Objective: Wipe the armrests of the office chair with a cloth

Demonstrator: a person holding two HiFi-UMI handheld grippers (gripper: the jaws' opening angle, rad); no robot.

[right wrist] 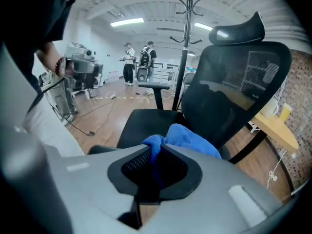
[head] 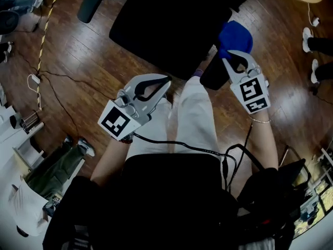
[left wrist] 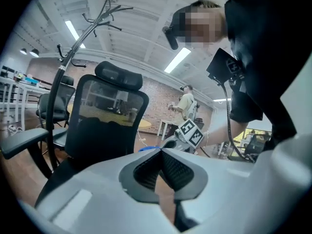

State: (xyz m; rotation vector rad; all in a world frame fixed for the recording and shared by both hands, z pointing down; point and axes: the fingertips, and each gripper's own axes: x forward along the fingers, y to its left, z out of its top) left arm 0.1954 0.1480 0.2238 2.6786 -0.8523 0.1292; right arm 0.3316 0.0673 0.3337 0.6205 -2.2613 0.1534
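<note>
While the right forearm reached forward over the near armrest (head: 214, 73) of the office chair (head: 166, 25), the right gripper (head: 237, 56) was clamped on the blue cloth (head: 235, 37), bunched at that armrest's far end; contact could not be confirmed. The left gripper (head: 165, 82) was held beside the person's thigh (head: 193, 113), jaws together on nothing, pointing toward the seat.

Two grippers are shown, a left gripper (head: 167, 81) and a right gripper (head: 237, 56). One blue cloth (head: 235, 37) is seen. One office chair (head: 166, 30) is counted up close, with two armrests, a near armrest (head: 213, 74) and a far armrest (head: 93, 1). One further chair (left wrist: 52, 102), one coat stand (right wrist: 186, 38) and two distant people (right wrist: 128, 61) (right wrist: 146, 61) are seen.
</note>
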